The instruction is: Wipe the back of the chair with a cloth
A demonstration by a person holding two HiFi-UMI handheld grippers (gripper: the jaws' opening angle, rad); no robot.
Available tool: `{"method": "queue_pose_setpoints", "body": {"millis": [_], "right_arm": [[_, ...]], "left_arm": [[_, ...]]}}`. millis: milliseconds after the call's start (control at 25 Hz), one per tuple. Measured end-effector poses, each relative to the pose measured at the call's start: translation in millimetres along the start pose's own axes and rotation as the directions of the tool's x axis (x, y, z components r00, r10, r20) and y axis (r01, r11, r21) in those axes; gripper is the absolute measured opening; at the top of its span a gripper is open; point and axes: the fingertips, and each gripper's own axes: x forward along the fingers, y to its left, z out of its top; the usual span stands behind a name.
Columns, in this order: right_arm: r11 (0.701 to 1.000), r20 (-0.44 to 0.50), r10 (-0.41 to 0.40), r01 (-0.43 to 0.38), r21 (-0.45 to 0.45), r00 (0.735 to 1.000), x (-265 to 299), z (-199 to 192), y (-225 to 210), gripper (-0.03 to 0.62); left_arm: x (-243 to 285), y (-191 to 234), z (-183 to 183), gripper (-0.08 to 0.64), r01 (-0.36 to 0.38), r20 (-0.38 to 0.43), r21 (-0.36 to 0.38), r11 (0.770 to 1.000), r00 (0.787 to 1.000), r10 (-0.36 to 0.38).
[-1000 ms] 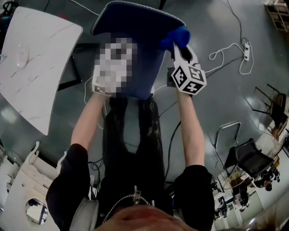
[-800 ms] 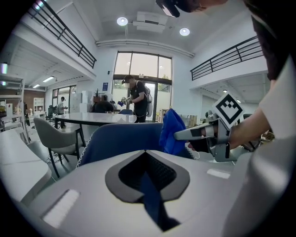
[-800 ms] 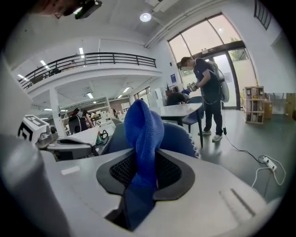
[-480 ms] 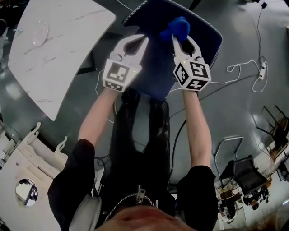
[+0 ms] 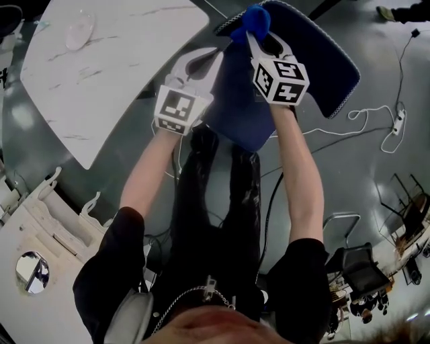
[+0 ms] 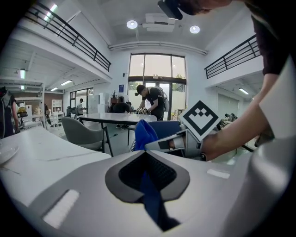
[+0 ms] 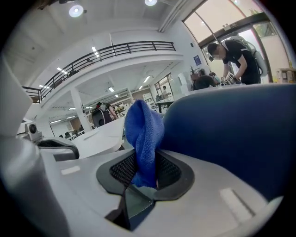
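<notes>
The dark blue chair (image 5: 306,74) stands in front of the person, its padded back (image 5: 238,117) nearest them. My right gripper (image 5: 259,40) is shut on a bright blue cloth (image 5: 252,19), which bunches out past the jaws against the top of the chair back. The right gripper view shows the cloth (image 7: 144,134) pinched between the jaws, with the chair back (image 7: 231,134) just to its right. My left gripper (image 5: 205,64) sits at the back's left edge. In the left gripper view, a thin blue strip of the chair back (image 6: 152,203) is clamped between the shut jaws.
A white marble-look table (image 5: 101,74) with a glass dish (image 5: 79,27) stands left of the chair. White cables and a power strip (image 5: 398,121) lie on the floor at right. White furniture (image 5: 40,235) is at lower left, black chairs (image 5: 356,275) at lower right.
Both grippers and the chair have shifted up and to the right in the head view. The cloth has travelled with the right gripper toward the chair back's upper edge. The left gripper stays at the left edge.
</notes>
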Motion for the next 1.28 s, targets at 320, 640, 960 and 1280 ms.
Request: {"method": "queue_pose_setpoints", "body": {"millis": [320,640,960,1280], "right_arm": [[0.999,-0.005,-0.034,0.034,0.028,0.999,9.7,0.0,-9.1,0.107],[0.988,-0.002,-0.112,0.111,0.104,0.994,-15.5,-13.6,-45.3,0.106],[0.977,0.010,-0.170,0.167,0.135,0.985,-50.6,-27.6,-71.2,0.106],[0.961,0.010,-0.228,0.223,0.166,0.974,-92.4,-45.0,-107.0,0.106]], "left_arm": [[-8.1,9.2,-2.6,0.009,-0.010,0.004,0.026,1.000,1.000,0.010],[-1.6,-6.6,-5.6,0.009,0.018,0.000,0.032,0.999,1.000,-0.018],[11.1,-37.2,-6.7,0.009,0.066,-0.007,0.041,0.997,0.998,-0.066],[31.5,-76.5,-4.2,0.009,0.120,-0.011,0.058,0.991,0.993,-0.120]]}}
